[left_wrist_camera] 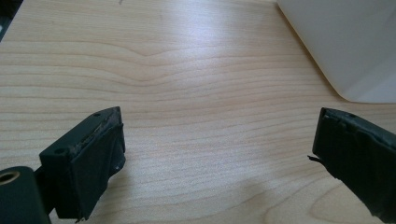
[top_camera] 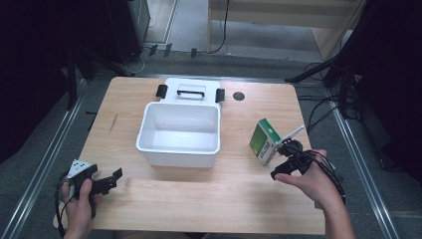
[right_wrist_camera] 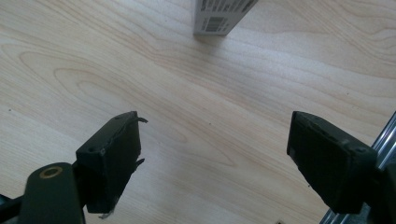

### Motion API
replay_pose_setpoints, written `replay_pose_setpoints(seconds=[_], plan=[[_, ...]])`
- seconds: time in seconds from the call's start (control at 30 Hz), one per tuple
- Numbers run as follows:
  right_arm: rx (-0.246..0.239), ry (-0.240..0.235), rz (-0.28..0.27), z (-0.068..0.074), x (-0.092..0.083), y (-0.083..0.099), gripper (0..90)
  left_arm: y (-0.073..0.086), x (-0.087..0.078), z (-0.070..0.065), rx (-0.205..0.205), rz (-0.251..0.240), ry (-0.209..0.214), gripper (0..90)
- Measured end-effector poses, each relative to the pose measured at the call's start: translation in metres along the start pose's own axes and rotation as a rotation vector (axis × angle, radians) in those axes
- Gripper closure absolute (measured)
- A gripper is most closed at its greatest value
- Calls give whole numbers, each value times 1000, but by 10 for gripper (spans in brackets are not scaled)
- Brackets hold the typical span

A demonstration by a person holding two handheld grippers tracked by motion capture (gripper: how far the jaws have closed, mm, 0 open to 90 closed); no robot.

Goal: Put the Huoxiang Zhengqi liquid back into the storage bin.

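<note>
Green-and-white carton [top_camera: 263, 141] was stood upright on the table [top_camera: 199, 199], right of the white bin [top_camera: 179, 134] and just ahead of the right gripper [top_camera: 283, 167], whose jaws were spread wide and empty. Left gripper [top_camera: 107, 181] was likewise wide, holding nothing. Toppling could be caused by a high, one-sided nudge. A barcode was seen; print was unreadable

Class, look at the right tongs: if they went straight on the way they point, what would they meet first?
Probably the small green and white box, standing just ahead on the table; nothing lies between it and the open right tongs.
</note>
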State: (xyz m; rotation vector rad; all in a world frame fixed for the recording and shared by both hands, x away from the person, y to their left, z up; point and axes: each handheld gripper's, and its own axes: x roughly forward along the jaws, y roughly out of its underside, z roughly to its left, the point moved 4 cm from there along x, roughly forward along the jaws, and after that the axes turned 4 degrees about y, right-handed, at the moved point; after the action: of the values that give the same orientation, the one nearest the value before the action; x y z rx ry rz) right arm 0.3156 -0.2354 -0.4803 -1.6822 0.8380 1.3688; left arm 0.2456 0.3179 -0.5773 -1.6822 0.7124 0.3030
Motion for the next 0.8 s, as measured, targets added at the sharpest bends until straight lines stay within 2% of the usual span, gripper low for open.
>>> replay_pose_setpoints(seconds=[0.4, 0.53, 0.8], plan=[[9, -1, -18, 0, -10, -17, 179, 0, 0, 0, 0, 2, 1, 35], [33, -36, -43, 1, -17, -26, 213, 0, 0, 0, -1, 2, 2, 35], [24, -56, -61, 0, -27, -45, 264, 0, 0, 0, -3, 0, 4, 35]])
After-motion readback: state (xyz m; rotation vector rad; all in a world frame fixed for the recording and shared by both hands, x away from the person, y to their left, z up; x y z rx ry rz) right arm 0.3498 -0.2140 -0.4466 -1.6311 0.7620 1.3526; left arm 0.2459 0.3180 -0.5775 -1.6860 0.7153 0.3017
